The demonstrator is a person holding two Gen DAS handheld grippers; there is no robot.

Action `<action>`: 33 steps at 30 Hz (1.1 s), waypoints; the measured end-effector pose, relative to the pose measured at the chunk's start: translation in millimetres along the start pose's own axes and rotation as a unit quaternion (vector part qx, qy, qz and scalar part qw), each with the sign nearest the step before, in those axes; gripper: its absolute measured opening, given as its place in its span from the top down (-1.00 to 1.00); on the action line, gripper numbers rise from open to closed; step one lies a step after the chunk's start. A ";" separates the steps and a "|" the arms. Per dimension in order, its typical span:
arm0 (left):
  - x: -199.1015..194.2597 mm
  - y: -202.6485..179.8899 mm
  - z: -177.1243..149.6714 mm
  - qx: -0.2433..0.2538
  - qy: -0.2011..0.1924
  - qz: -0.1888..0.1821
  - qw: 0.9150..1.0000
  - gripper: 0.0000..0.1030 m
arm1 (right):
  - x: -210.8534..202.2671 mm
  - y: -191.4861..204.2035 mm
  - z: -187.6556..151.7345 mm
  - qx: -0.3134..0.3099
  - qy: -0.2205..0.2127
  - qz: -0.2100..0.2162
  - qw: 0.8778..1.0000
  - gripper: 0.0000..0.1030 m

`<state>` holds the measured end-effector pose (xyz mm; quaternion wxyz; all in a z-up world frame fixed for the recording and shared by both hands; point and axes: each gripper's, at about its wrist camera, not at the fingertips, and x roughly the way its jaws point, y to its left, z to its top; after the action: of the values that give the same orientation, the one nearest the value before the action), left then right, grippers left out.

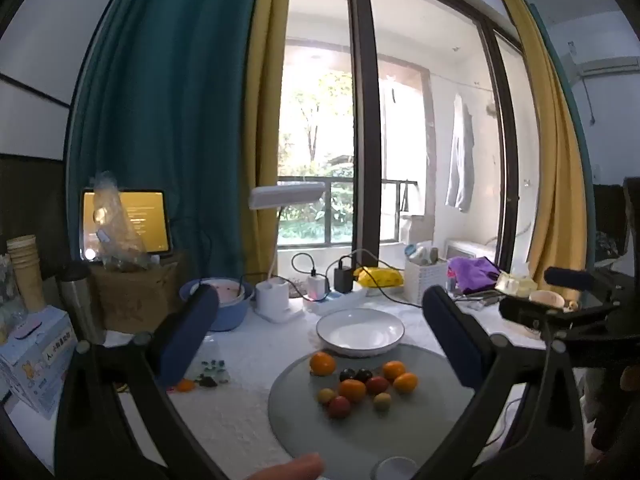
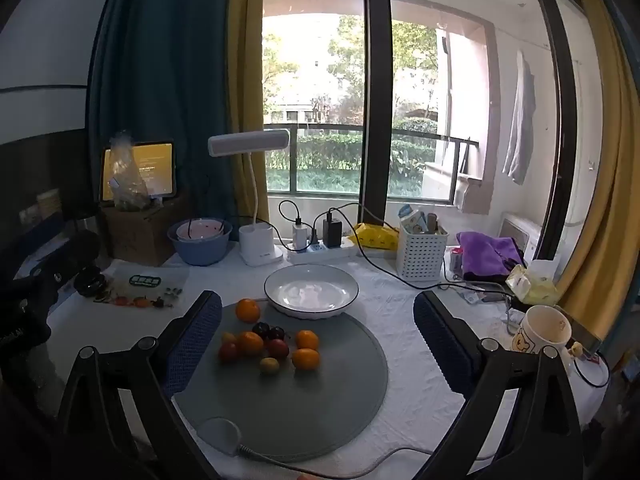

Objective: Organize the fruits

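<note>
Colours and patterns showing on the table and at the window

The fruits (image 2: 269, 343) are showing orange, red, dark purple and yellow on a plain grey round mat (image 2: 320, 408). The bowl (image 2: 311, 290) is showing white with a thin dark rim line. The tablecloth (image 2: 408, 320) is showing white. The gripper pads (image 2: 440, 340) are showing dark blue with a fine grid texture. The curtains (image 1: 160, 120) are hanging in teal, with yellow panels beside them. The basket (image 2: 422, 250) is showing white lattice.

Bright daylight floods through the window (image 1: 320, 140), blowing it out; foreground dimmer, fisheye edges curved and dark.
</note>
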<state>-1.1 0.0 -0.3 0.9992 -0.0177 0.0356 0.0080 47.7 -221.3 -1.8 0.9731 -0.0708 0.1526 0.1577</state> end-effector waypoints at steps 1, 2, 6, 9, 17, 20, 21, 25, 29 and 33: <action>-1.3 0.8 -0.4 0.000 -0.001 0.003 1.000 -0.99 | 0.5 1.4 0.1 0.001 0.001 0.000 1.000 -0.92; -2.9 2.3 -0.8 -0.003 -0.001 0.002 1.000 -0.99 | 1.1 3.4 0.1 0.003 0.003 0.000 1.000 -0.92; -3.8 1.7 0.0 -0.011 0.010 -0.007 1.000 -0.99 | -2.9 -1.1 0.8 0.026 0.000 0.005 1.000 -0.92; -1.4 1.3 3.8 -0.009 0.022 -0.006 1.000 -0.99 | -2.3 -3.7 1.2 0.025 0.002 0.004 1.000 -0.92; -1.5 3.1 2.9 -0.013 0.031 -0.006 0.999 -0.99 | -5.3 -3.1 3.4 0.023 0.001 0.007 1.000 -0.92; -0.9 5.2 1.9 -0.016 0.034 -0.001 0.999 -0.99 | -5.3 -1.9 3.4 0.020 -0.001 0.007 1.000 -0.92; -1.2 6.8 2.3 -0.019 0.034 -0.001 0.999 -0.99 | -5.5 -2.3 3.7 0.020 -0.001 0.007 1.000 -0.92; -1.1 8.0 1.5 -0.023 0.038 -0.009 0.999 -0.99 | -6.2 -1.4 3.5 0.019 -0.002 0.006 1.000 -0.92; -0.7 7.3 1.1 -0.026 0.041 -0.013 0.999 -0.99 | -7.2 -1.5 4.0 0.018 -0.001 0.006 1.000 -0.92; -0.4 3.2 0.8 -0.018 0.042 -0.021 0.999 -0.99 | -6.7 -1.0 4.3 0.019 -0.001 0.005 1.000 -0.92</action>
<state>-1.5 3.3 0.4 0.9962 -0.0369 0.0774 -0.0128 43.2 -223.4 4.5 0.9735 -0.0518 0.1550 0.1603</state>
